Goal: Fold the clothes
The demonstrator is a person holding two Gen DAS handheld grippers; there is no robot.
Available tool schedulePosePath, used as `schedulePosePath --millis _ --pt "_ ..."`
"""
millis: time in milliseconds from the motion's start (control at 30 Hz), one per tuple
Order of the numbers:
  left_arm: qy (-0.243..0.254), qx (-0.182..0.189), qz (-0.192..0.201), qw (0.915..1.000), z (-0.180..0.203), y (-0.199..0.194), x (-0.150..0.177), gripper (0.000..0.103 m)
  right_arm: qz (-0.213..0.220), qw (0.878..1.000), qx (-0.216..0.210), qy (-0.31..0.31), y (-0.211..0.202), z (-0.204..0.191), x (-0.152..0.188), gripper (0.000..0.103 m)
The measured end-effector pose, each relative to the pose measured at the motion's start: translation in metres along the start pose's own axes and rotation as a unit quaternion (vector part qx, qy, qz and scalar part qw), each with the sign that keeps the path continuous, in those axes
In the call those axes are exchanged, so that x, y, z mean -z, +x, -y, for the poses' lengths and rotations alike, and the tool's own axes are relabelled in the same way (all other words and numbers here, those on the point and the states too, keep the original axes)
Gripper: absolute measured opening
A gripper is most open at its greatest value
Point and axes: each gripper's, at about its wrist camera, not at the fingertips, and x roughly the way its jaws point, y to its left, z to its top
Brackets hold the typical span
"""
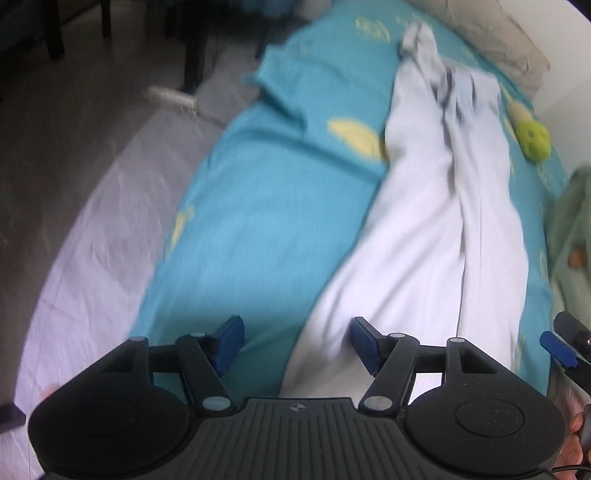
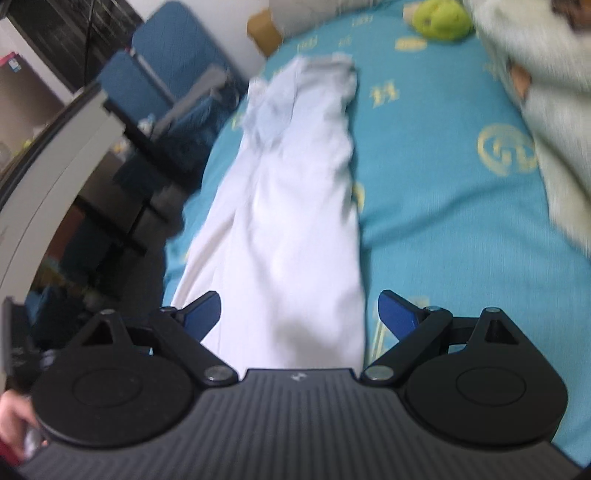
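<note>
A pair of white trousers (image 1: 436,221) lies stretched lengthwise on a teal bed cover (image 1: 266,221); it also shows in the right wrist view (image 2: 291,206). My left gripper (image 1: 295,343) is open above the near left edge of the trousers, its right pad (image 1: 364,341) over the cloth. My right gripper (image 2: 299,314) is open and straddles the near end of the trousers. The right gripper's tip shows at the right edge of the left wrist view (image 1: 561,347). Both views are blurred.
A green plush toy (image 1: 532,138) lies near the far right of the bed, also seen in the right wrist view (image 2: 443,18). A pale green garment (image 2: 546,92) lies at the right. A pillow (image 1: 491,33) is at the bed's head. Furniture stands beside the bed (image 2: 110,166).
</note>
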Motion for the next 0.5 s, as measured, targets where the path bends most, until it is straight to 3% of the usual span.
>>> schedulePosePath --millis 133,300,367,500 --pt "0.023 0.006 -0.026 0.9994 0.012 -0.003 0.011 0.073 -0.047 0.998 0.011 0.033 0.002 0.001 0.018 0.093" --pt "0.038 0.034 -0.093 0.9943 0.022 -0.005 0.029 0.07 -0.105 0.991 0.025 0.074 0.006 0.003 0.04 0.093" --pt "0.06 0.016 -0.079 0.995 0.026 -0.012 0.041 0.052 -0.128 0.987 0.031 0.086 0.007 0.002 0.049 0.093" --pt "0.084 0.022 -0.076 0.9933 0.031 -0.022 0.055 0.035 -0.166 0.984 0.044 0.037 0.008 -0.027 0.07 0.093"
